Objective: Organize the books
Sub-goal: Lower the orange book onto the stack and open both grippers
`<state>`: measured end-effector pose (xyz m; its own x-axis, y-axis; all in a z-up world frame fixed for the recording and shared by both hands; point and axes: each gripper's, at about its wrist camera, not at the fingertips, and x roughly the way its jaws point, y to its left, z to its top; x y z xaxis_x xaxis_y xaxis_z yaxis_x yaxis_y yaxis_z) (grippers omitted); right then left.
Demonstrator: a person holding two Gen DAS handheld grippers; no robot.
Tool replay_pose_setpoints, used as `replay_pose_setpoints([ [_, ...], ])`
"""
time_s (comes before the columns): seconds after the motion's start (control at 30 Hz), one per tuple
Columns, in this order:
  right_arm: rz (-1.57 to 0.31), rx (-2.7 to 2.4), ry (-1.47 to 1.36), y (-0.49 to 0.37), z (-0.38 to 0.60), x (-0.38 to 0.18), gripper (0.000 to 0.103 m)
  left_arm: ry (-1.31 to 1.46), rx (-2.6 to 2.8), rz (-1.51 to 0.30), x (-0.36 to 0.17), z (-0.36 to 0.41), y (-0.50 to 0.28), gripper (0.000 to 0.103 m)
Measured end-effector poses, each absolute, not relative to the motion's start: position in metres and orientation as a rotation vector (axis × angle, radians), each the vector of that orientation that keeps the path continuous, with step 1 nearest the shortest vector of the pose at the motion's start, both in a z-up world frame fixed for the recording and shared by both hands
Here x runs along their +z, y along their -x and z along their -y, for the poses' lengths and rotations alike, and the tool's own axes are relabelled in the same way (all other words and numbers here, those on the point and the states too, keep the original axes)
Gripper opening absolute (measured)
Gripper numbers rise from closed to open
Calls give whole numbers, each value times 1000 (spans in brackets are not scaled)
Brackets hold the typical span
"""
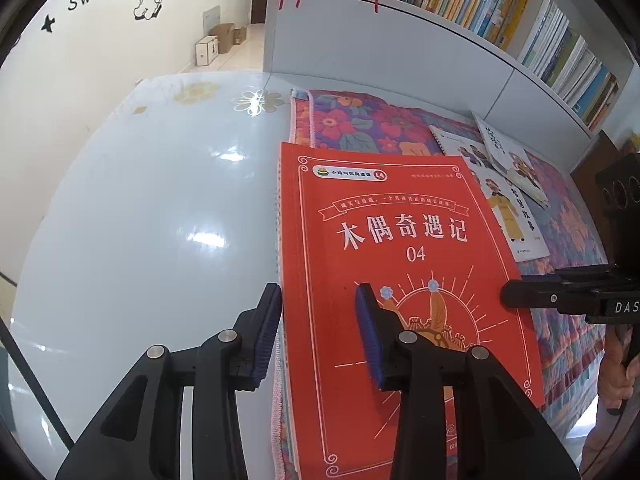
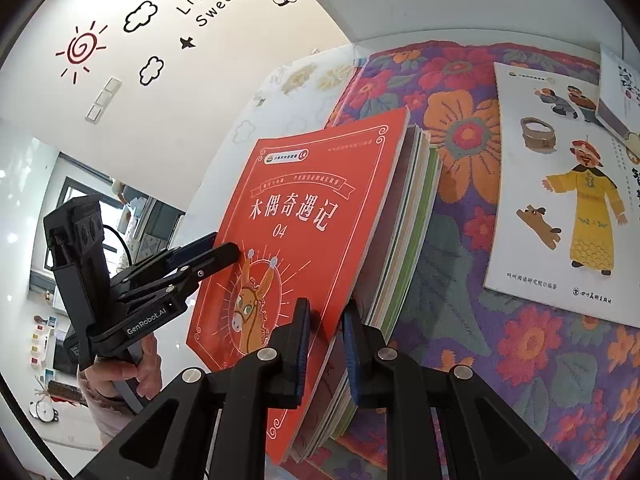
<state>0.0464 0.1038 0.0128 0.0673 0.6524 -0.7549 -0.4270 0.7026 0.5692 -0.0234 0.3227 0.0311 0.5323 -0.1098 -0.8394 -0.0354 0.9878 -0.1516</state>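
Observation:
A stack of thin books topped by a red book [image 1: 400, 264] lies on a flowered cloth [image 1: 360, 120]. My left gripper [image 1: 318, 332] is open; its fingers straddle the stack's left edge, one pad beside it, one above the red cover. In the right wrist view the red book [image 2: 304, 216] and the stack under it [image 2: 404, 216] sit between my right gripper's pads [image 2: 326, 344], which are shut on the stack's right edge. The left gripper [image 2: 216, 250] shows at the stack's far edge. Two white picture books [image 2: 560, 184] lie flat on the cloth beyond.
A white bookshelf [image 1: 500, 20] full of upright books stands behind the cloth. The glossy white table [image 1: 160, 200] stretches left of the cloth. Cardboard boxes [image 1: 216, 42] sit on the floor by the far wall.

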Motion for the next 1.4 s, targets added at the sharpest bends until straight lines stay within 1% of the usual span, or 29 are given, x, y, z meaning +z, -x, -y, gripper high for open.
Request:
replay_pose_setpoints([
  [0.17, -1274, 774, -266, -49, -95, 12, 15, 104, -15, -989, 47, -323, 38, 34],
  [0.23, -1275, 742, -271, -50, -90, 12, 17, 83, -31, -989, 55, -319, 47, 36],
  [0.43, -1270, 703, -307, -48, -73, 17, 18, -22, -154, -1033, 70, -284, 88, 36],
  [0.7, -1310, 697, -331, -34, -61, 14, 19, -81, -336, -1149, 42, -246, 112, 36],
  [0.9, -1328, 690, -341, -29, -53, 10, 20, -51, -427, -1230, 26, -245, 115, 36],
  [1.0, -1325, 686, -354, -29, -50, 9, 20, -74, -355, -1289, 11, -251, 109, 36],
  [1.17, -1333, 698, -353, -28, -51, 7, 21, 9, -311, -1304, 8, -273, 93, 36],
  [1.4, -1353, 700, -365, -30, -53, -1, 21, -2, -304, -1320, 9, -272, 90, 36],
])
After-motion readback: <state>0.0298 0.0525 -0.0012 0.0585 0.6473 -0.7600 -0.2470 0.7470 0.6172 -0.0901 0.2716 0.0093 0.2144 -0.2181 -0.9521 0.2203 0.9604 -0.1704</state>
